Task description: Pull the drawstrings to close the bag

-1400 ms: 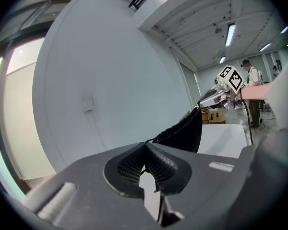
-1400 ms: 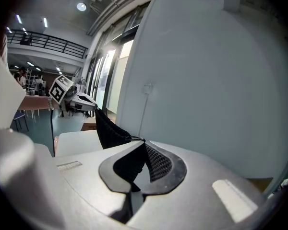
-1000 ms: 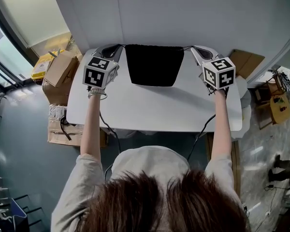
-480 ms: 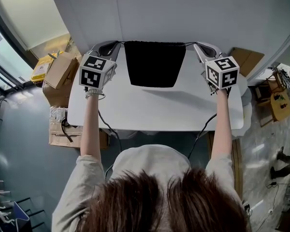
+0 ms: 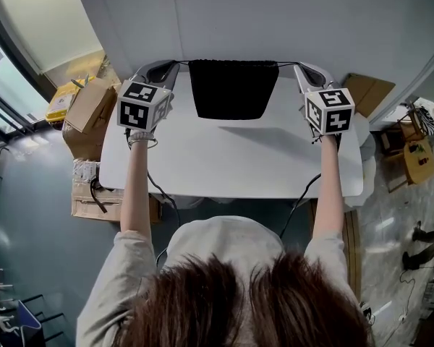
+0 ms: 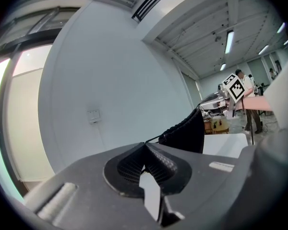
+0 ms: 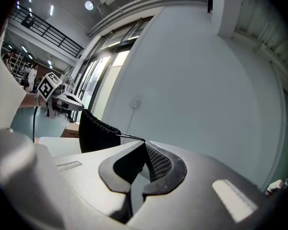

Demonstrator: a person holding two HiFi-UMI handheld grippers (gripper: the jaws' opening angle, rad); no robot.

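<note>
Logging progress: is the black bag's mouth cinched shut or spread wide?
Partly gathered: the bag has a puckered hem spanning most of the gap between left tongs and right tongs, both gripping drawstrings.

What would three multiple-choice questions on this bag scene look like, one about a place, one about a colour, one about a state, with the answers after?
1. Where on the table is the bag?
A. at its near edge
B. at its far edge, between the left gripper and the right gripper
C. at its left corner

2. What colour is the bag?
A. white
B. yellow
C. black

3. How do the left gripper's jaws stand?
A. wide apart and empty
B. shut on a drawstring
C. shut on the table's edge

Answers:
1 B: the head view shows the bag at the far edge with a gripper on either side.
2 C: its fabric is black in all three views.
3 B: the jaws meet at their tips and a thin cord runs from them to the bag.
</note>
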